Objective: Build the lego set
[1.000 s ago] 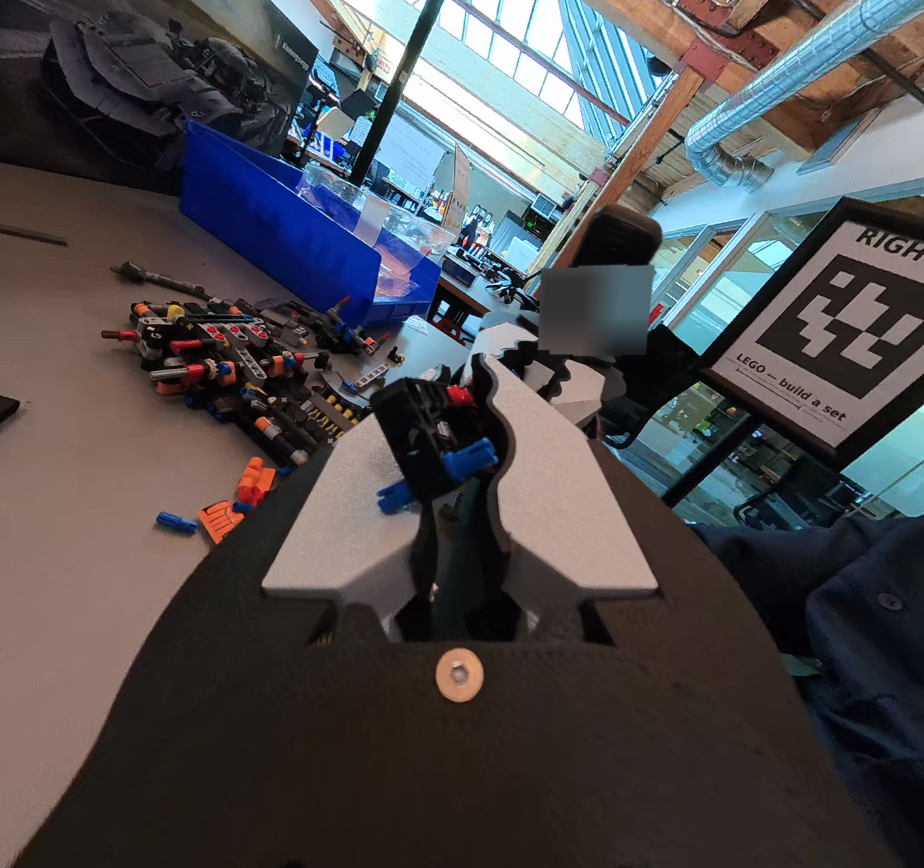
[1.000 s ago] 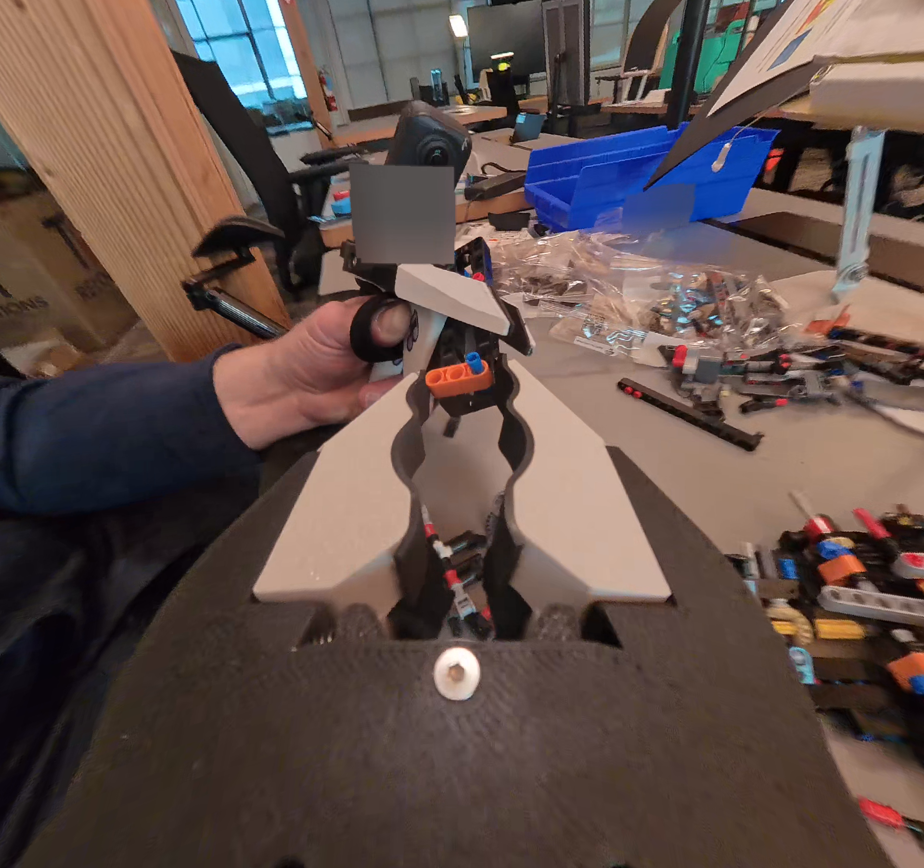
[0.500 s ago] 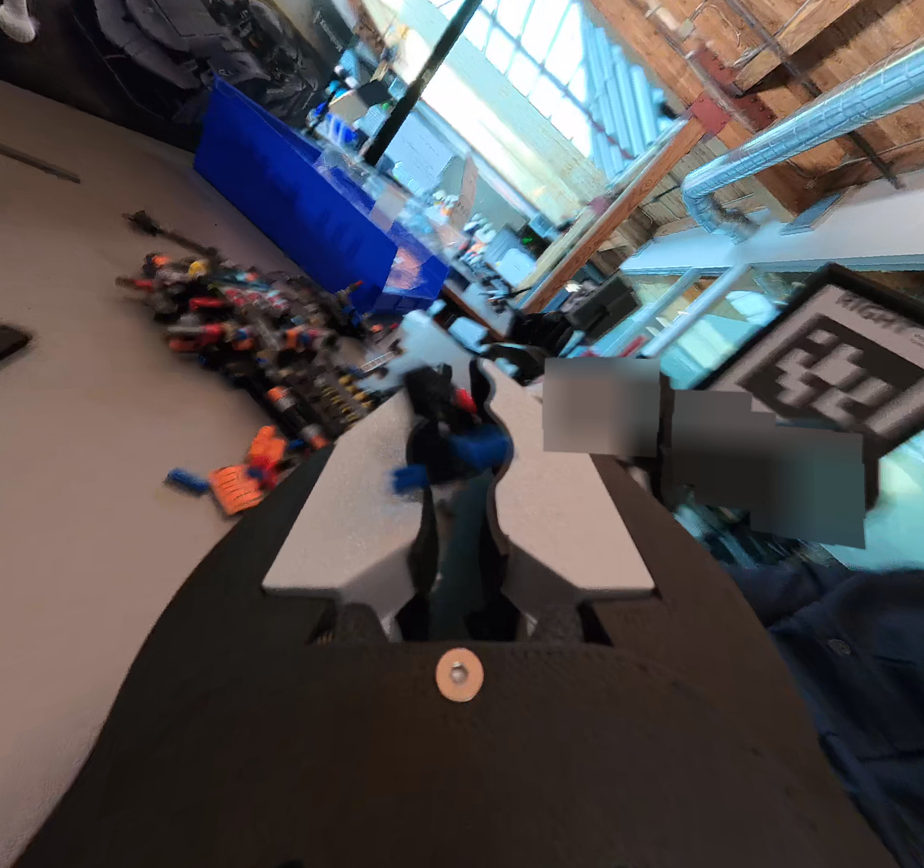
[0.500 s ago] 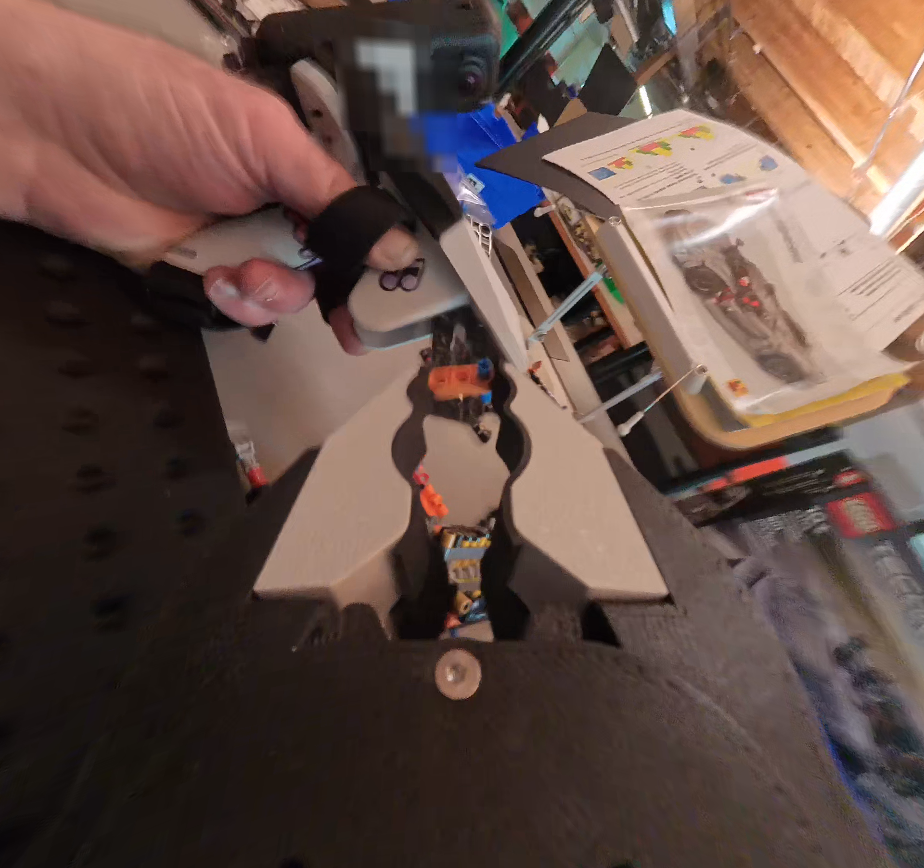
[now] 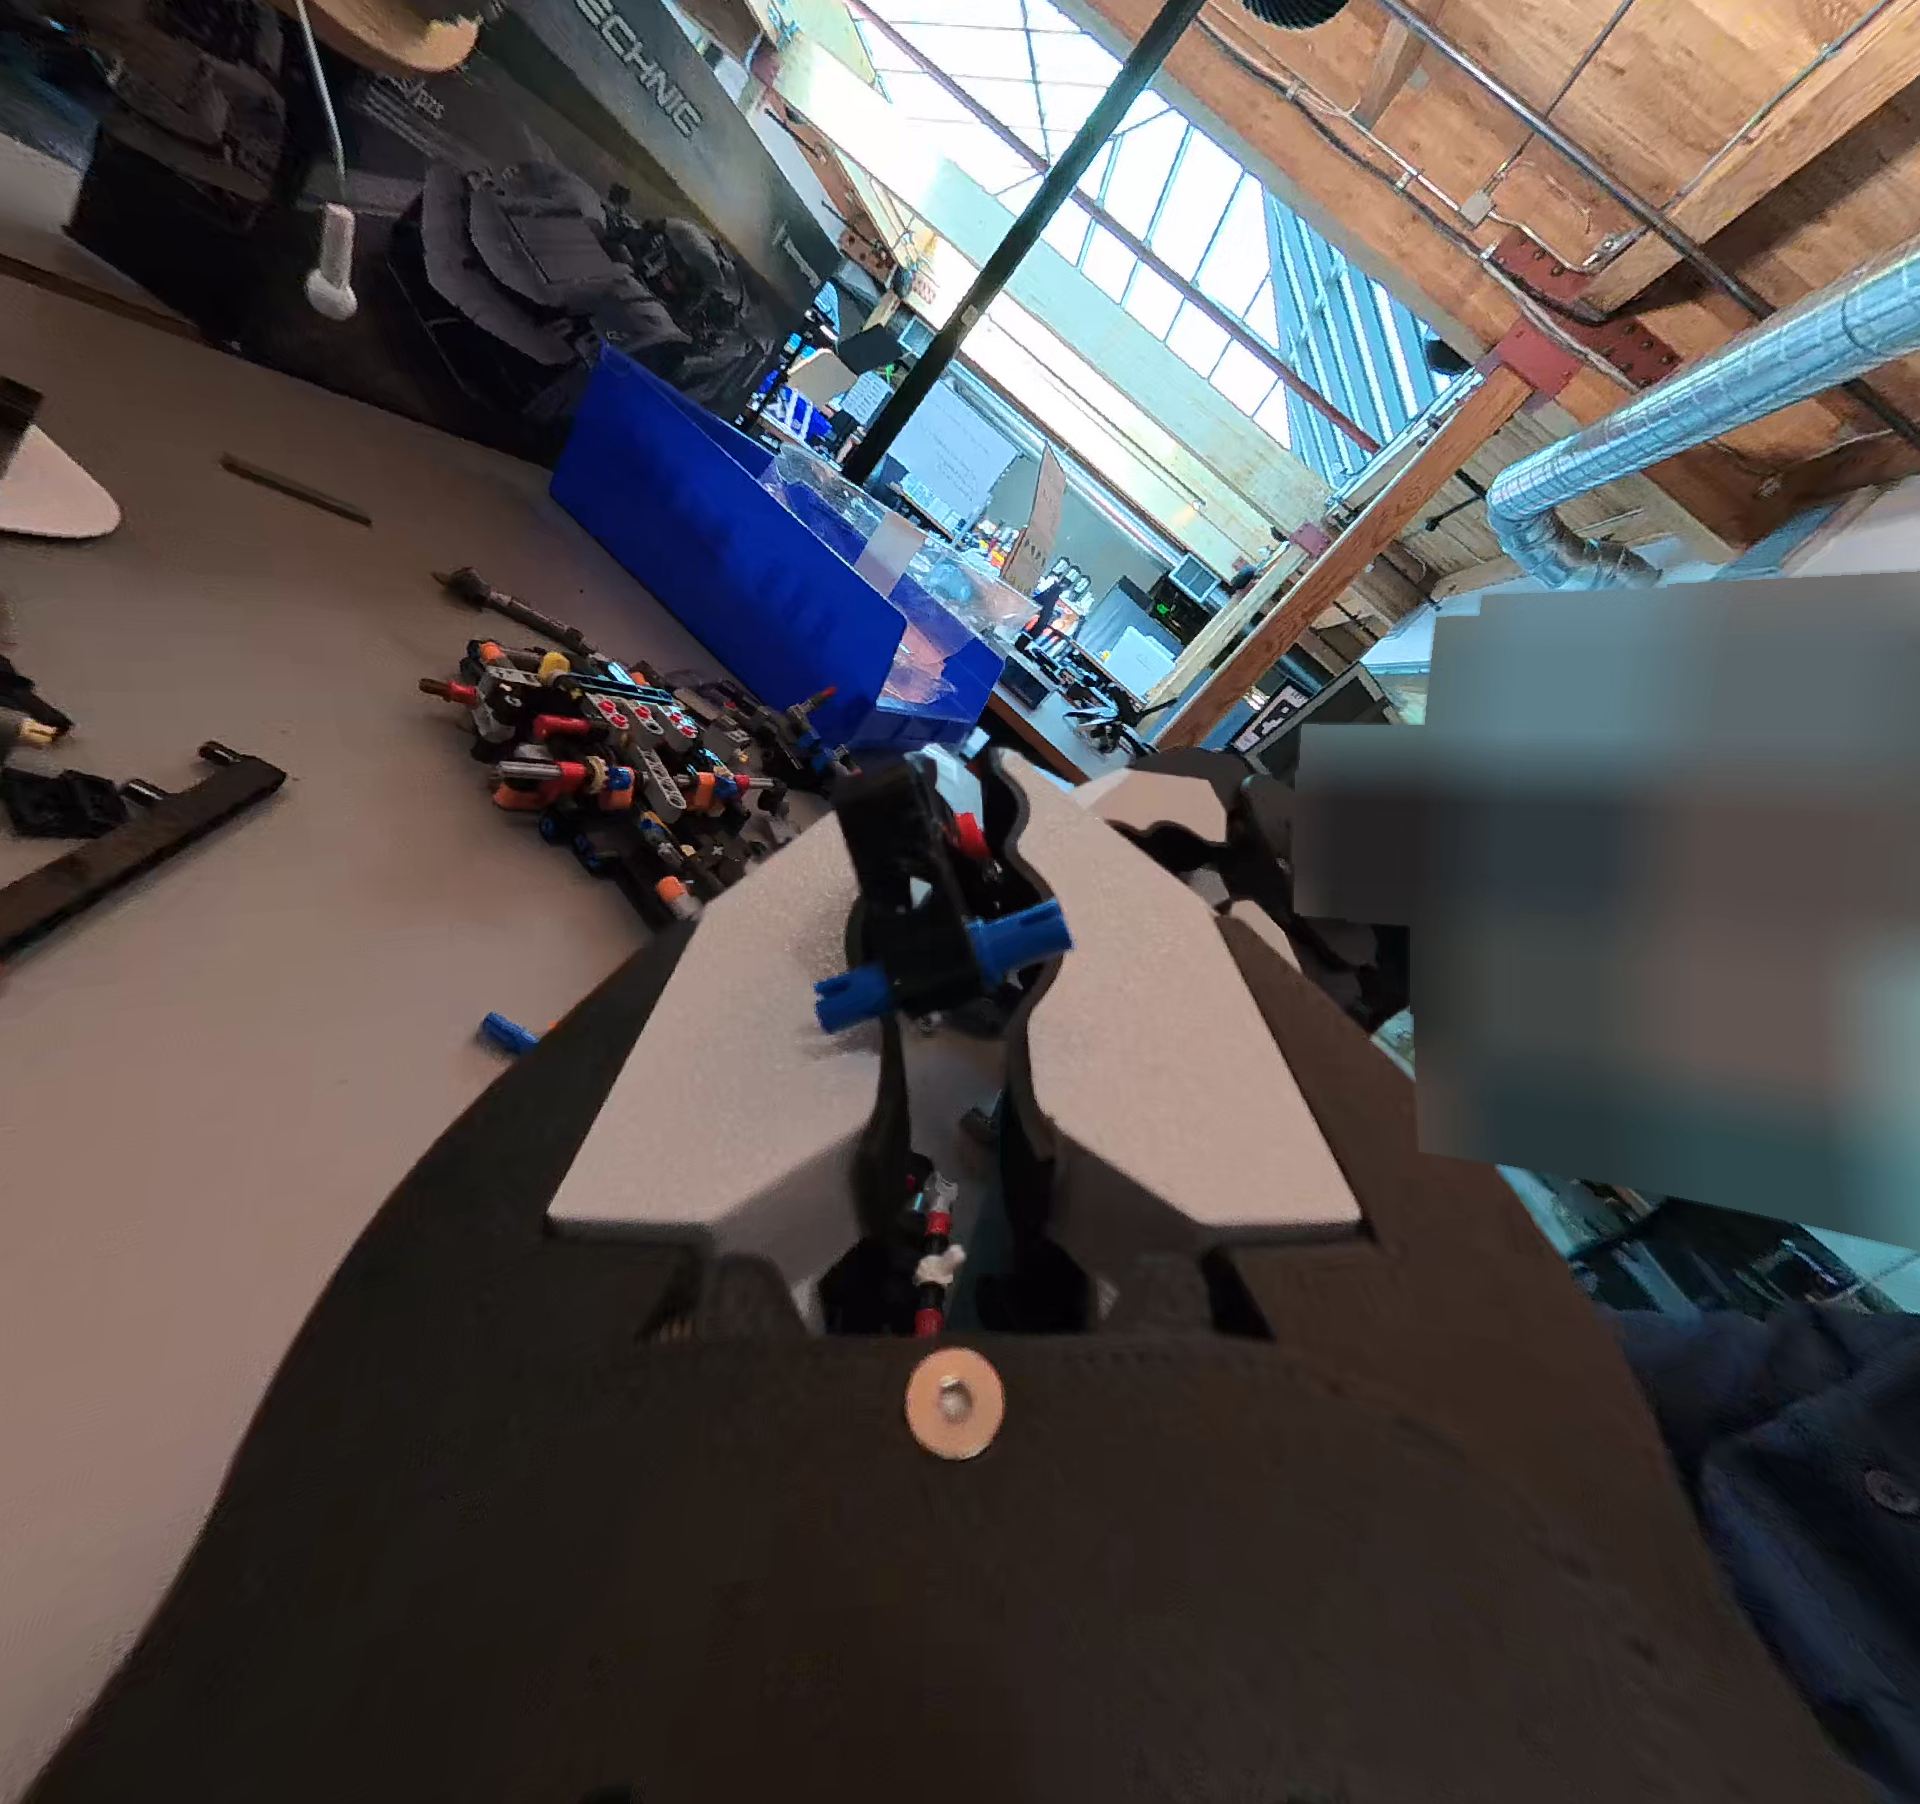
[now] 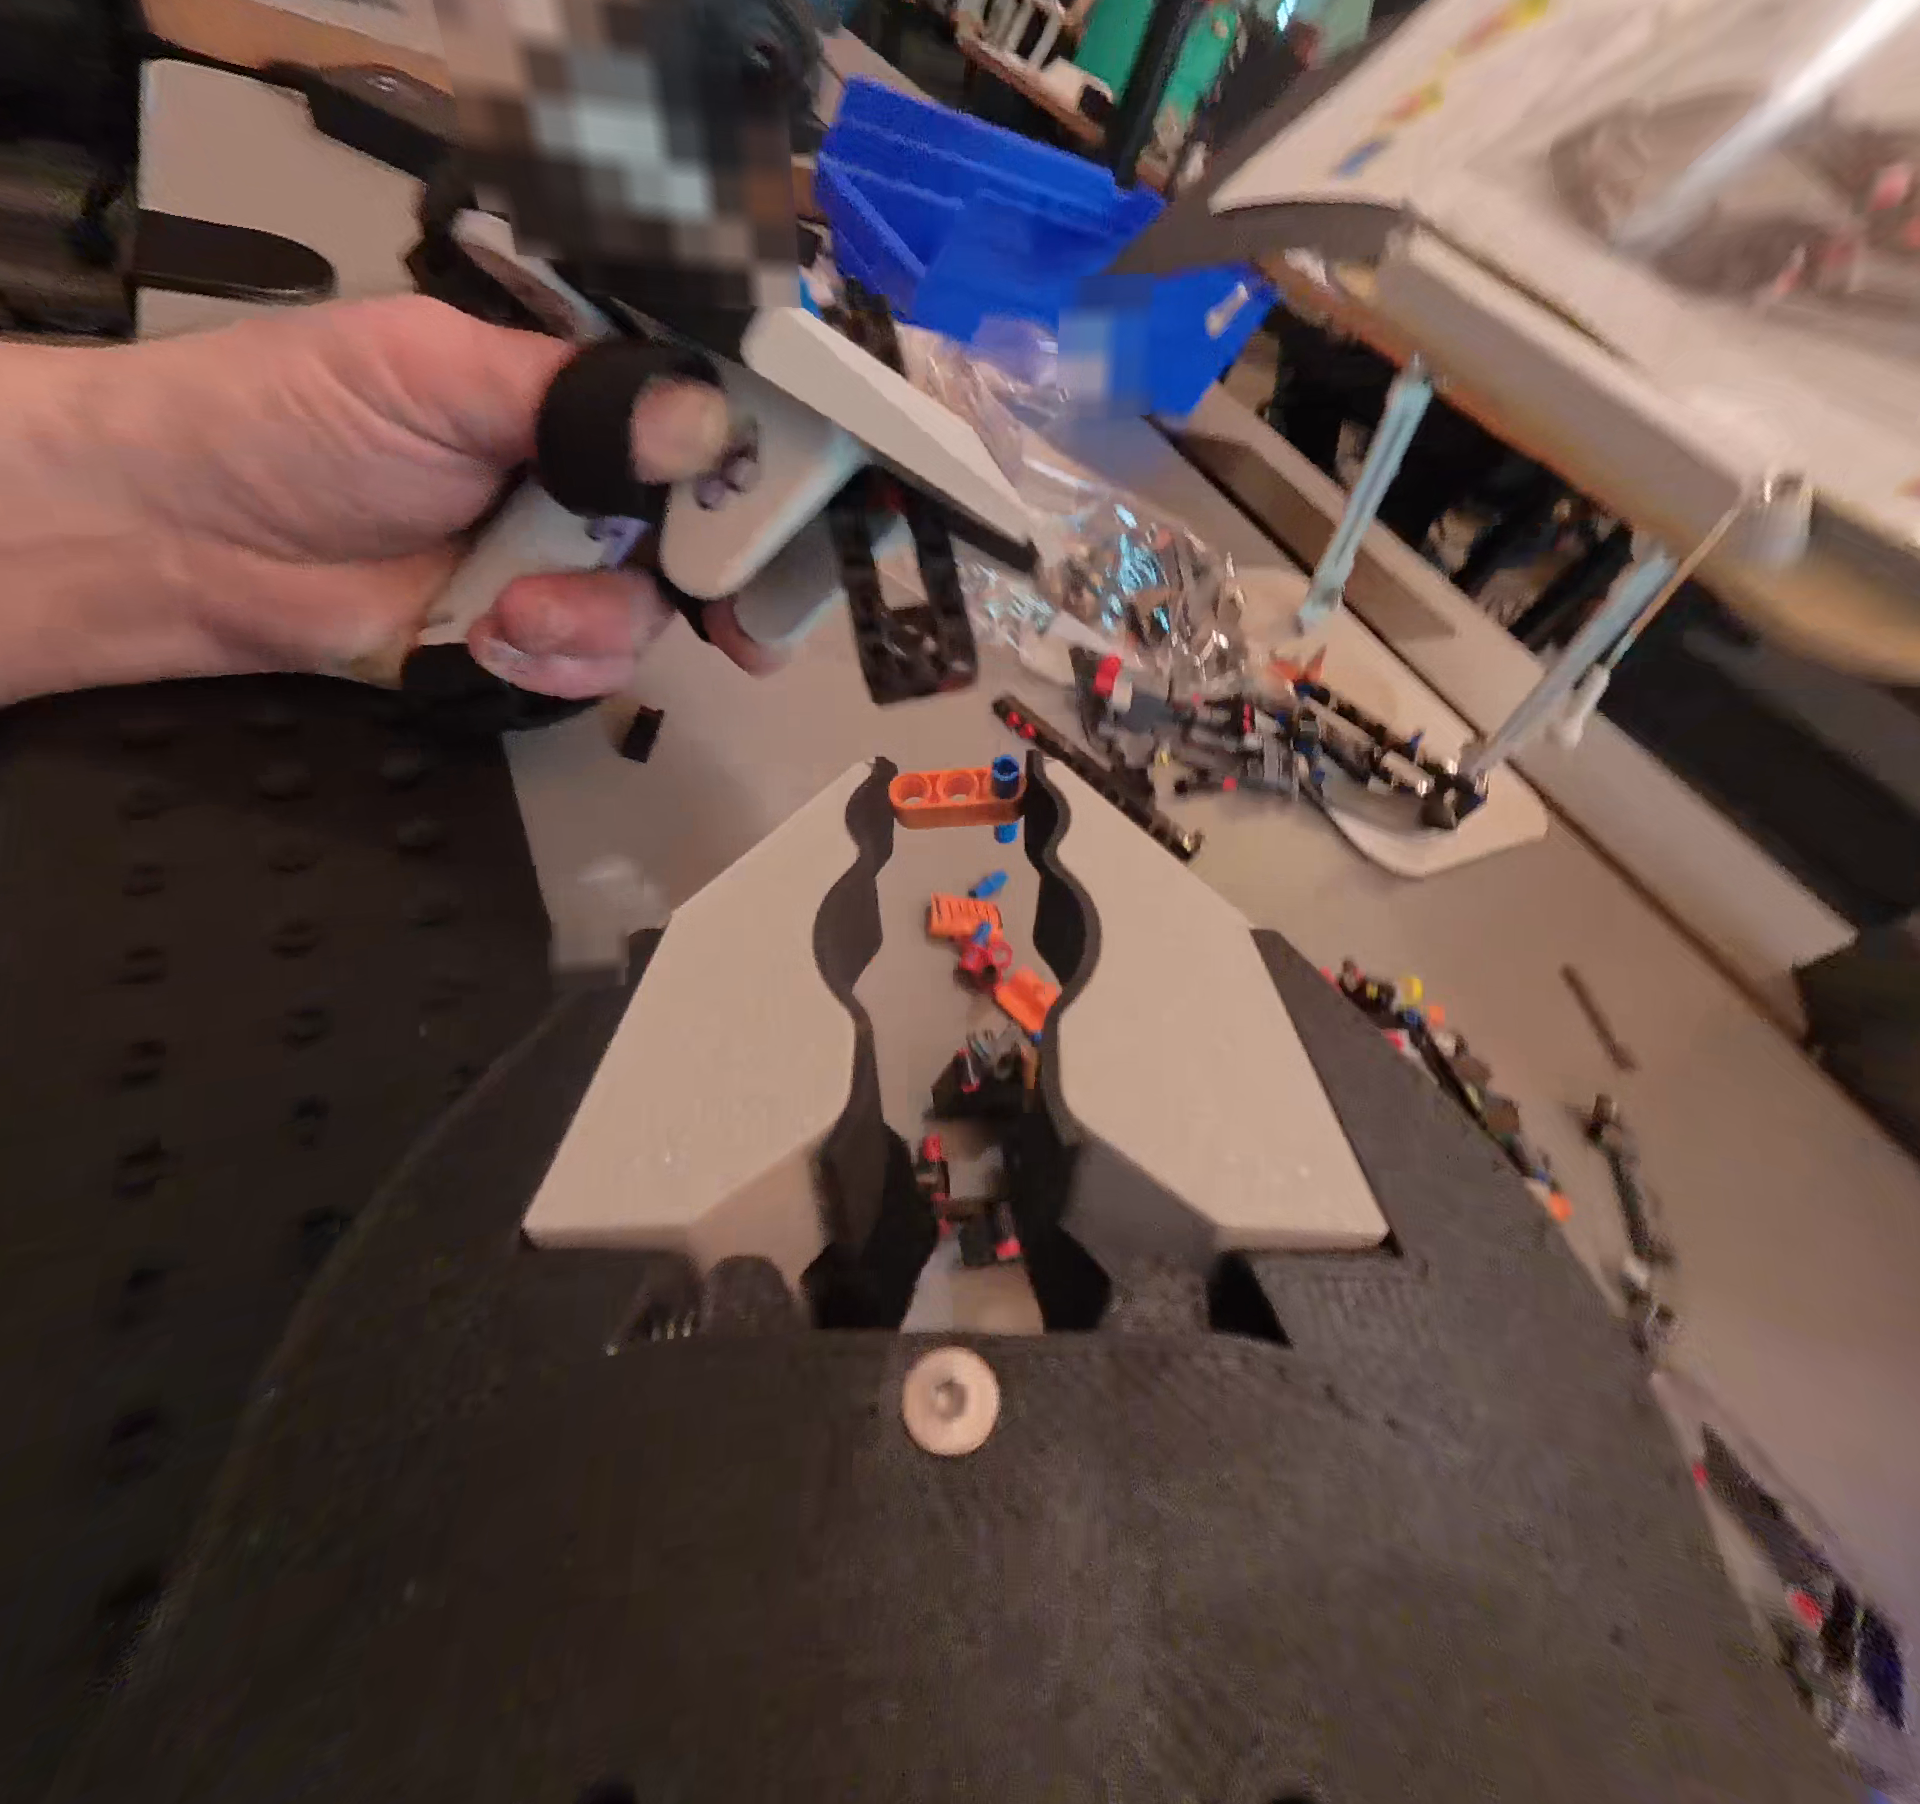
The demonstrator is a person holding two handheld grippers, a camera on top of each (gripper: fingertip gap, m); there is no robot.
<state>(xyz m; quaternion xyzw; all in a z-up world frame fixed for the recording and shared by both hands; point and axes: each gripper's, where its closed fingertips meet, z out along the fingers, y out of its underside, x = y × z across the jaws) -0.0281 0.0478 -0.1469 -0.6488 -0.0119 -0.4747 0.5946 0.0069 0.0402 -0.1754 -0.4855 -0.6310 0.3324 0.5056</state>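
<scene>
Right hand-held gripper pinches a flat orange holed beam

A black lego frame piece with two blue pins and a small red one stood upright, clamped between the tips of the left tongs and lifted clear of the bench. A short orange three-hole beam with a blue pin at its right end lay crosswise, pinched between the tips of the right tongs. Below and beyond the right tongs, loose orange, red and blue pieces lay scattered on the bench. To the left, beyond the left tongs, sat a heap of black, red and orange parts.
</scene>
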